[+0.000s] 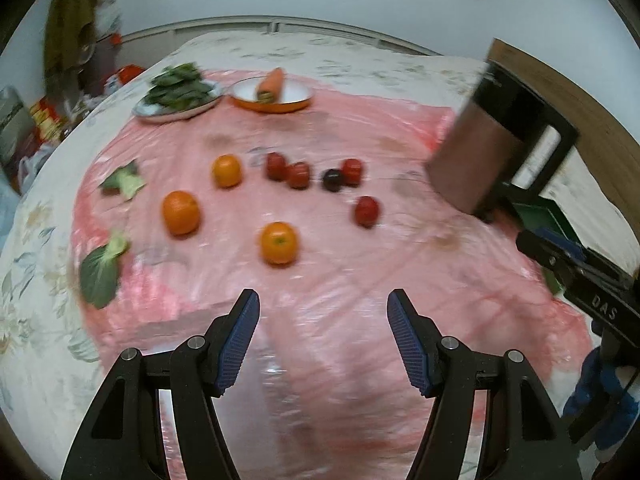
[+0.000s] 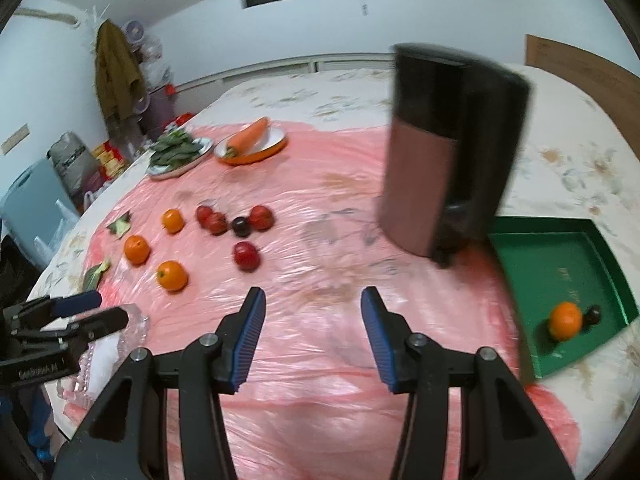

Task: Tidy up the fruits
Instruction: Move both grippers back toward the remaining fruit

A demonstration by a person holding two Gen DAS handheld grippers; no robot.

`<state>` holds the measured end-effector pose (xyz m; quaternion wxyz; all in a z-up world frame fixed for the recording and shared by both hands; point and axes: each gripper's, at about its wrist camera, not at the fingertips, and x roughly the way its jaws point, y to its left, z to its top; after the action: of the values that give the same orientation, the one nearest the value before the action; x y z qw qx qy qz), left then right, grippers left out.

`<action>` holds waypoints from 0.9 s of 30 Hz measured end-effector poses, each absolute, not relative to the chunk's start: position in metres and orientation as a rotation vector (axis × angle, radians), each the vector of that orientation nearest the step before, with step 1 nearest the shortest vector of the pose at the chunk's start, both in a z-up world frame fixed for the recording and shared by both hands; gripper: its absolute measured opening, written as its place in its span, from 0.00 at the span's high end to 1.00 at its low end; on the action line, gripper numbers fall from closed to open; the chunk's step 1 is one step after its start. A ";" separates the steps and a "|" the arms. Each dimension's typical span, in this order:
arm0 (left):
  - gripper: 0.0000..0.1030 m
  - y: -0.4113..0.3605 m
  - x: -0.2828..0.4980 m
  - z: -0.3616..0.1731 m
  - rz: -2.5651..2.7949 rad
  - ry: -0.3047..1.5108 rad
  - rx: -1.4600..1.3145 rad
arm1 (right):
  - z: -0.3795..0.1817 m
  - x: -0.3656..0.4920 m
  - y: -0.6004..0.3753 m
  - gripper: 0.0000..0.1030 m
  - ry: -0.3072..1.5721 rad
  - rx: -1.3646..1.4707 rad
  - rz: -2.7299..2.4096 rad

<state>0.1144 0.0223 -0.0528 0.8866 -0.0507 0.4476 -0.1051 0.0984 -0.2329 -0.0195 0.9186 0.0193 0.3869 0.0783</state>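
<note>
Three oranges [image 1: 279, 243] loose on the pink plastic sheet [image 1: 340, 280] over the bed, with several red fruits [image 1: 366, 211] and one dark plum [image 1: 333, 179] scattered just beyond. One more orange [image 2: 565, 320] and a dark fruit [image 2: 593, 314] already lying in the green tray [image 2: 600, 248] at the right edge of the sheet, so sorting looks begun but far from done. Tall brown-and-black appliance [image 2: 440, 160] standing between the loose fruit and the tray. Further back, a carrot in an orange-rimmed dish [image 1: 272, 98], beside a plate of leafy greens [image 1: 178, 90]; stray leaves [image 1: 100, 272] at the left edge of the sheet.

Left tongs [image 1: 323, 340] spread wide and holding nothing, hovering short of the nearest orange. Right tongs [image 2: 313, 340] likewise parted and empty, aimed at bare sheet. Both views blurred.

Probably between pickups: reaching for the next fruit. Next move likely calls for lowering the left tongs around the nearest orange, closing gently on its widest part, then carrying it around the appliance to the tray.
</note>
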 end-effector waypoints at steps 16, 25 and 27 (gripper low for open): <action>0.41 0.054 0.160 -0.088 -0.161 1.007 -0.103 | -0.065 0.160 -0.157 0.14 0.897 -0.018 0.303; 0.41 0.032 0.191 -0.099 -0.156 1.041 -0.043 | -0.083 0.195 -0.140 0.14 0.930 -0.018 0.313; 0.41 0.027 0.196 -0.103 -0.153 1.052 -0.030 | -0.086 0.203 -0.139 0.14 0.934 -0.016 0.311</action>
<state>0.1955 0.0271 -0.1030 0.8618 -0.0141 0.5018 -0.0727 0.2034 -0.1392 -0.0865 0.8813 -0.0075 0.4483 0.1491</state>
